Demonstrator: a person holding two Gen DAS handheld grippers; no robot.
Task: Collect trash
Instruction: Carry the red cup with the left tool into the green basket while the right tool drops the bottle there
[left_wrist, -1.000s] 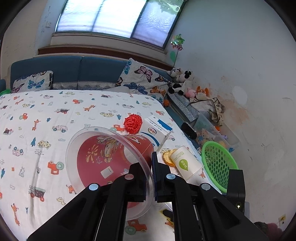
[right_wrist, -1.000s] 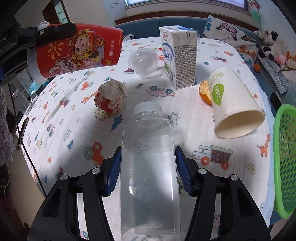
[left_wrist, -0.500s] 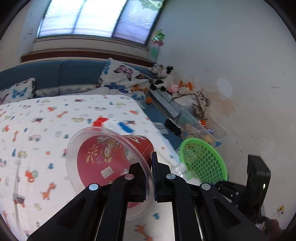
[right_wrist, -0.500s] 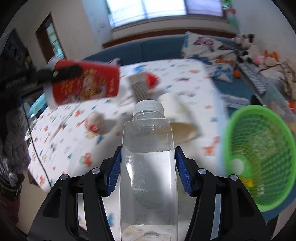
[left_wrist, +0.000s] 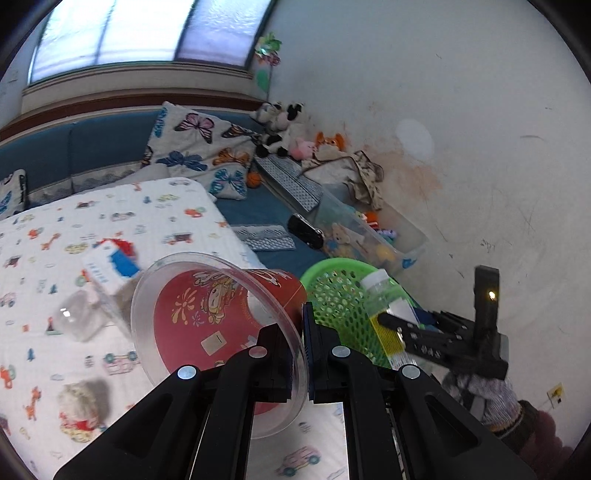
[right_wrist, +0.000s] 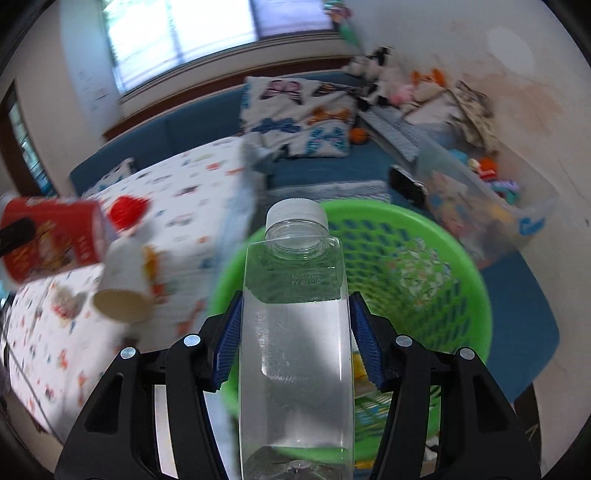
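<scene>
My right gripper (right_wrist: 295, 332) pinches a clear bottle (right_wrist: 295, 350) at frame centre, long axis pointing up-frame over the green basket (right_wrist: 461, 266) just behind; left gripper (left_wrist: 304, 332) clamps a red cup's (left_wrist: 221, 317) rim, farther away.

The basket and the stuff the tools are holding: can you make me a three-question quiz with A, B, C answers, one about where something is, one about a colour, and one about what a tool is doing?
1. Where is the clear bottle?
A. Lying on the bed
B. Held over the basket
C. On the windowsill

2. What colour is the basket?
A. Green
B. Blue
C. Yellow

3. What is the left tool doing?
A. Hanging open with nothing in it
B. Pinching the rim of the red cup
C. Holding a plush toy

Answers:
1. B, the right tool grips the bottle by its sides, with the basket's mesh right behind and under it.
2. A, its rim and mesh are bright green in both views.
3. B, the cup's clear rim sits squeezed between the closed blue pads.
</scene>
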